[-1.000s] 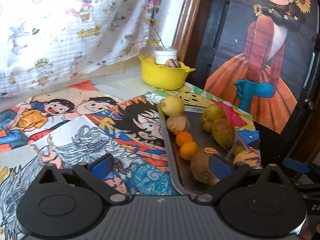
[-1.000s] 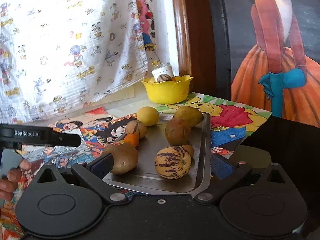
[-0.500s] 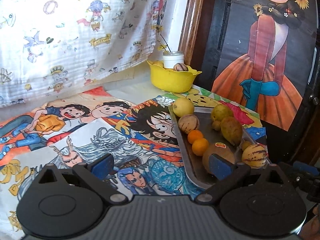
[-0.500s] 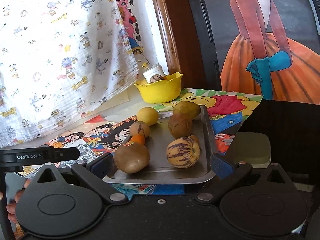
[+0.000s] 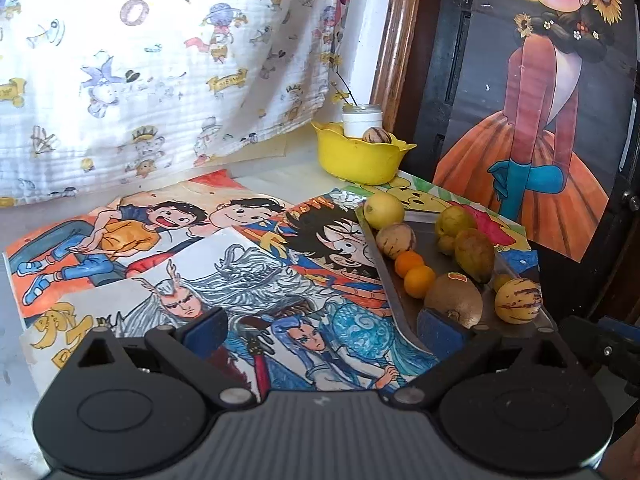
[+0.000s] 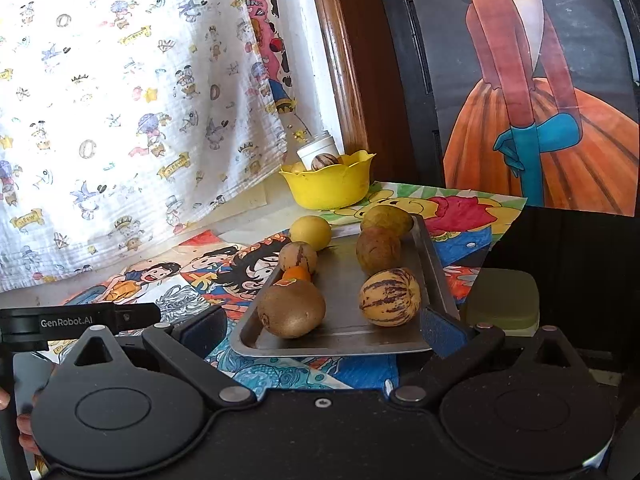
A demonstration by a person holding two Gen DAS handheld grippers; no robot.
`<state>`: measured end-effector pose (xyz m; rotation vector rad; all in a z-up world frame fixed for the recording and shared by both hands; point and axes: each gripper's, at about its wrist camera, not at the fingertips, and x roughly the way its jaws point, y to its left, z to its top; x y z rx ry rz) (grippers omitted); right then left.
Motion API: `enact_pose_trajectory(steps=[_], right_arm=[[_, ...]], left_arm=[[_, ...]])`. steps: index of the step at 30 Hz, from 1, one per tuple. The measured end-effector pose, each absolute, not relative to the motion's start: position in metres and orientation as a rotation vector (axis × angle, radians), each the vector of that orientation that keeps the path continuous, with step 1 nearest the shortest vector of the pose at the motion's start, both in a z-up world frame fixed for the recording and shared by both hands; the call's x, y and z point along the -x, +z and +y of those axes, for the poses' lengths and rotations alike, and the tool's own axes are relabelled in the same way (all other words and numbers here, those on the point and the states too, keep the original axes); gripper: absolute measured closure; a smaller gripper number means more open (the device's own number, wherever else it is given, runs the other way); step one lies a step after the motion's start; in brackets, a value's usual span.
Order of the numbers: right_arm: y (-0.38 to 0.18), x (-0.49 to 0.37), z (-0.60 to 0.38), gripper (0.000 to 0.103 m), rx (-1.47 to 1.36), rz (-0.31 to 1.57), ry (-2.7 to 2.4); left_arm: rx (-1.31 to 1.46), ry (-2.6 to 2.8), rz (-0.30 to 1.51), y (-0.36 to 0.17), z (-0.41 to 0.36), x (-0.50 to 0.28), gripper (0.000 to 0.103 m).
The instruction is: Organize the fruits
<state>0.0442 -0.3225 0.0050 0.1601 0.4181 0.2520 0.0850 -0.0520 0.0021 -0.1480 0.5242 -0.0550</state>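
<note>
Your surface [image 5: 280,184] is covered with bright cartoon drawings [image 5: 224,276], and a white cloth printed with small cartoon figures [image 5: 152,72] hangs behind it. A wooden frame [image 5: 390,28] stands at the back beside a poster of a woman in an orange skirt [image 5: 536,128]. Near that corner sits a yellow bowl [image 6: 328,188] with a striped fruit showing over its rim and a white jar [image 6: 318,148] right behind it.

The fruits lie on a metal tray [image 6: 344,296] on the right part of the surface: a kiwi [image 6: 291,308] and a striped melon [image 6: 389,297] nearest you, a brown fruit [image 6: 378,250] and a greenish one [image 6: 386,220] behind the melon, and a small orange [image 6: 297,273], a little striped fruit [image 6: 298,256] and a lemon [image 6: 311,232] along the left edge.

Your left gripper [image 5: 320,326] hangs over the drawings with its jaws spread wide and nothing between them; its right pad is just in front of the tray's near left corner. Your right gripper [image 6: 322,326] is also spread wide and empty, held low in front of the tray's near edge.

In the right wrist view the kiwi covers most of the orange, so the second orange [image 5: 419,281] shows only from the left. A greenish object [image 6: 502,300] right of the tray is hard to identify.
</note>
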Motion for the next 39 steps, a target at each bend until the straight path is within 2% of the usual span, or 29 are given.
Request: enact_pose_trajectory(steps=[27,39], right_arm=[[-0.003,0.0,-0.271,0.001,-0.04,0.397,0.253],[-0.006,0.02,-0.243,0.001,0.058,0.323,0.255]], left_arm=[[0.107,-0.02,0.474,-0.005,-0.014,-0.04,0.0],[0.079,0.007,0.466,-0.01,0.006,-0.015,0.0]])
